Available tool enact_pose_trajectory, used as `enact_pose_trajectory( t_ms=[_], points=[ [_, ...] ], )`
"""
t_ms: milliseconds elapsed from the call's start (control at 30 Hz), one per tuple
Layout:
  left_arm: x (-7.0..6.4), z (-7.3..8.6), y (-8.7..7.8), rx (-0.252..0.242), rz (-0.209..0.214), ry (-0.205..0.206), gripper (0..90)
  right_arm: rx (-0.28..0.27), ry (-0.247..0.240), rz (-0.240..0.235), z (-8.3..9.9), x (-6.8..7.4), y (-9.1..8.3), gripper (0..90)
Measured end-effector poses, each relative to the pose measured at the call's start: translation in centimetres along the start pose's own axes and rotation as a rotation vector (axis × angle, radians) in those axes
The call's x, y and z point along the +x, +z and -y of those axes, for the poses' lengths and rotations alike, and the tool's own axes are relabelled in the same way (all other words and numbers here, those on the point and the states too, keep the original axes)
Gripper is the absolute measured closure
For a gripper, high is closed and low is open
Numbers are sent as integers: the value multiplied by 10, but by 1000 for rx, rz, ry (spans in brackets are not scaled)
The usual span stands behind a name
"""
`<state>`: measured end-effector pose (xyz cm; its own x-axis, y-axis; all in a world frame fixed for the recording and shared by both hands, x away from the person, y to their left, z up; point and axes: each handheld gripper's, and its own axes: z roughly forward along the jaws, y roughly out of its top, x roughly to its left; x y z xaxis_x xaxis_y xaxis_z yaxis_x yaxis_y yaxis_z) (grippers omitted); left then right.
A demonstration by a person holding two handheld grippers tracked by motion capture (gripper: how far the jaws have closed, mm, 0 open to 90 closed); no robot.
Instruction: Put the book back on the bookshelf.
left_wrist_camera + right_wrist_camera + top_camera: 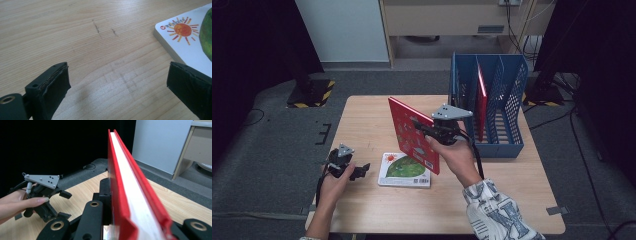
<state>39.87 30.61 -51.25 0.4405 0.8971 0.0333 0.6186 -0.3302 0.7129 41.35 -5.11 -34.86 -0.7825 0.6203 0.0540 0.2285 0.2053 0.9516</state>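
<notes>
While the right tool (424, 131) clamps the red book (412, 134), hiding its cover, the left tool (359, 171) gapes empty.

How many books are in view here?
3: a red book held in the right gripper, a sun-cover book flat on the table, one red book upright in the blue rack.

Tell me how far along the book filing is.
One red book already stands in the blue rack. The right gripper holds a second red book upright above the table. The sun-cover book lies flat, beside the open left gripper.
</notes>
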Motion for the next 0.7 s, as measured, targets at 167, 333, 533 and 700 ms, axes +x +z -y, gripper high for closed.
enact_pose_trajectory(
  t_ms=[167, 333, 533, 700],
  points=[
    [2, 2, 1, 11, -6, -11, 39, -1, -2, 3, 1, -1, -6, 794],
    [4, 4, 2, 26, -16, -17, 40, -8, 1, 5, 6, 0, -19, 794],
    [7, 7, 3, 42, -27, -32, 40, -15, 2, 16, 9, -1, -30, 794],
    [8, 9, 3, 39, -21, -47, 40, -12, 9, 11, 13, -4, -40, 794]
  ],
)
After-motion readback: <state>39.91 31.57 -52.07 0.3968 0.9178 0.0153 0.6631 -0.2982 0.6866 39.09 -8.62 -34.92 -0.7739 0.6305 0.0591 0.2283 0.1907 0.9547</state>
